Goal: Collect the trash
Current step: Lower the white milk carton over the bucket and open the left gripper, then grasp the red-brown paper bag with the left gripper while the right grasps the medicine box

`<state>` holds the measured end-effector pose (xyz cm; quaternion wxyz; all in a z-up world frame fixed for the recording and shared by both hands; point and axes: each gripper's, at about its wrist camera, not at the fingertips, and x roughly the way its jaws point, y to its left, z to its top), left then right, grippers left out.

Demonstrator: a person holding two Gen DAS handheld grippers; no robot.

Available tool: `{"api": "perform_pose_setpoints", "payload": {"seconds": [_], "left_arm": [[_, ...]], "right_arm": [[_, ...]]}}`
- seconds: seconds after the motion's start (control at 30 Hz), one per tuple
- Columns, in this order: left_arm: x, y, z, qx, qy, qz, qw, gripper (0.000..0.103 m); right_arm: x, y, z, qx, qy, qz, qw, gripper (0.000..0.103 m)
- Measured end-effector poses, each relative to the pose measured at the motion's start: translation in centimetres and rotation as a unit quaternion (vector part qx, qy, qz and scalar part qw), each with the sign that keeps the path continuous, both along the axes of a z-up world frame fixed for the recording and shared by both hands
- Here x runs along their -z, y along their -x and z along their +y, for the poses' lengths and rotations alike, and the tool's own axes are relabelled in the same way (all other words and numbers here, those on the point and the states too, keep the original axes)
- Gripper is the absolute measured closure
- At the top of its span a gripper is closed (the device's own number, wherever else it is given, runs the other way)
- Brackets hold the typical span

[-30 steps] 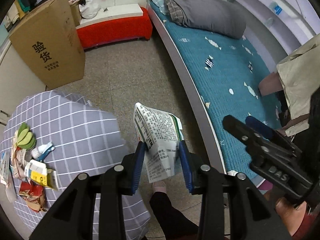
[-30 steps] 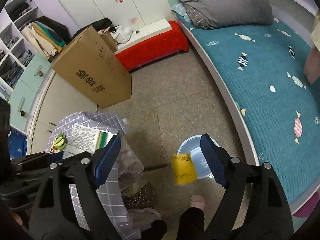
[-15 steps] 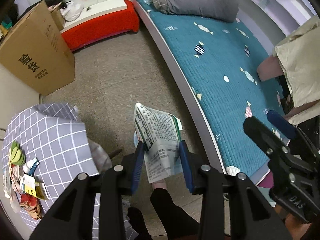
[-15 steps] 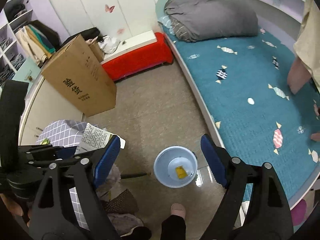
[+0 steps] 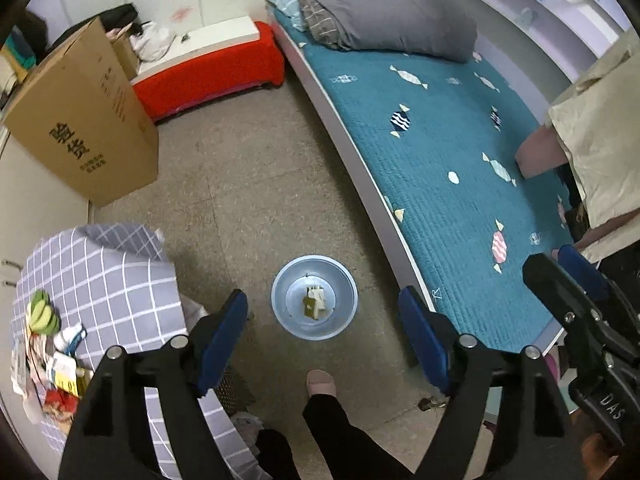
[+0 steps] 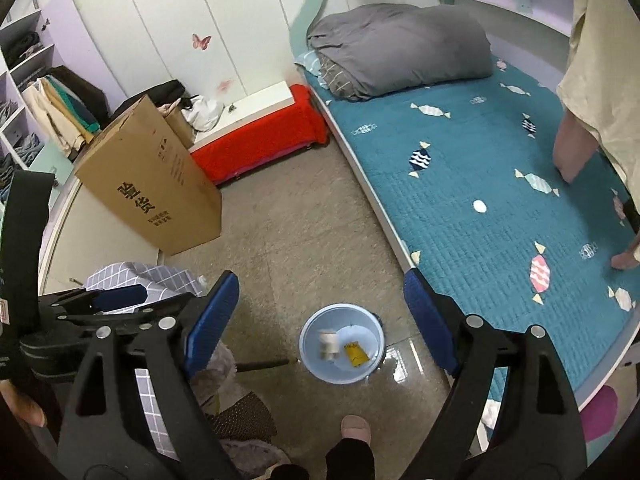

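A light blue bin (image 5: 314,297) stands on the floor beside the bed; it also shows in the right wrist view (image 6: 341,348). Inside lie a folded printed paper (image 6: 328,345) and a yellow wrapper (image 6: 355,353). My left gripper (image 5: 323,332) is open and empty, high above the bin. My right gripper (image 6: 322,330) is open and empty, also above the bin. More trash (image 5: 52,356) lies on the checked table (image 5: 104,276) at the lower left of the left wrist view.
A teal bed (image 5: 448,152) runs along the right. A big cardboard box (image 5: 84,120) and a red bench (image 5: 208,76) stand at the back. A person's foot (image 5: 320,384) is just below the bin. A mesh basket (image 6: 244,416) sits by the table.
My left gripper opened and the printed paper it held fell into the blue bin. Both grippers swung over to above the bin.
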<state>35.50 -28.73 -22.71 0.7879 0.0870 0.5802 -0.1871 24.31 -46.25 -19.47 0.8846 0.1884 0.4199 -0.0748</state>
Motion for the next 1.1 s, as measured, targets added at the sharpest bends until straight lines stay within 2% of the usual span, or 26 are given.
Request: {"api": "perform_pose_setpoints", "payload": {"seconds": [0.27, 0.53, 0.77, 0.93, 1.1], "left_arm": [[-1.5, 1.7, 5.4, -0.049, 0.002, -0.014, 0.9987, 0.026], [-2.9, 4.5, 16.0, -0.134, 0.007, -0.025, 0.9907, 0.026], [-2.3, 6.6, 27.6, -0.221, 0.0, -0.019, 0.975, 0.026], [-0.5, 8.0, 37.0, -0.29, -0.009, 0.004, 0.9568, 0.026], [1.8, 8.3, 44.2, -0.34, 0.009, 0.035, 0.9399, 0.026]], "right_arm": [[-0.8, -0.1, 5.1, -0.058, -0.004, -0.006, 0.998, 0.02], [-1.8, -1.1, 14.4, -0.144, 0.0, -0.013, 0.989, 0.019], [-1.5, -1.5, 24.6, -0.214, -0.001, -0.003, 0.977, 0.019], [-0.2, -1.6, 31.1, -0.24, -0.004, 0.012, 0.971, 0.018], [1.9, -1.7, 36.4, -0.252, -0.005, 0.03, 0.967, 0.018]]}}
